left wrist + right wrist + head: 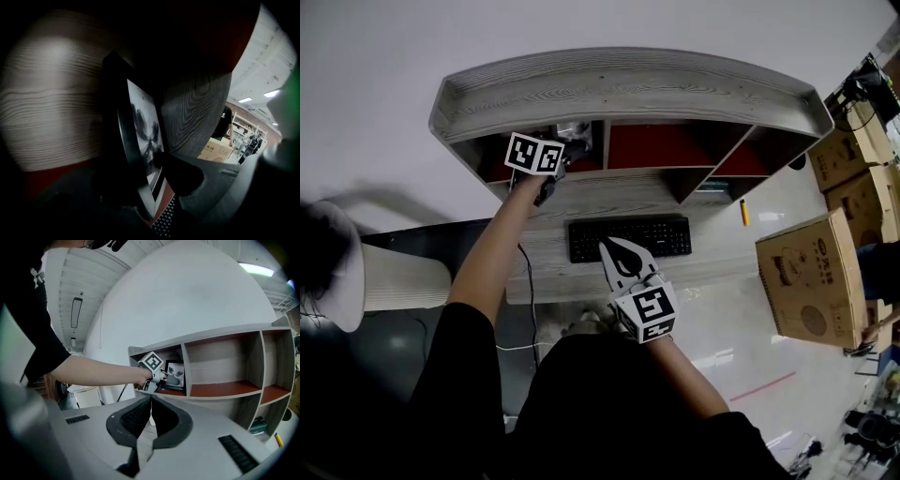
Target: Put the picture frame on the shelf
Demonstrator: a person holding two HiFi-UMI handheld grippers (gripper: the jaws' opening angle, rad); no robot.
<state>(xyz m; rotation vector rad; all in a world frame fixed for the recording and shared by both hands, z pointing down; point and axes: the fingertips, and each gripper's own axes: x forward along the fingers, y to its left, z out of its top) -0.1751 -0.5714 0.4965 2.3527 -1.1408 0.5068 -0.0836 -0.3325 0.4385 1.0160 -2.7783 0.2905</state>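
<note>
Two tongs, head view: left tongs (565,141) reach into the shelf (628,89) at upper left, right tongs (608,246) idle over one keyboard (630,238) on the desk (581,202) | left gripper view: one picture frame (143,136) standing between the parted left tongs, likely resting by itself | right gripper view: right tongs closed, empty; frame in leftmost compartment

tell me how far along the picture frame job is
Done: the black-edged picture frame stands in the leftmost bay of the grey wood-grain shelf. In hand: the left claw is around it, apparently not clamped. Left: pull that claw out. The right claw is shut and empty.
</note>
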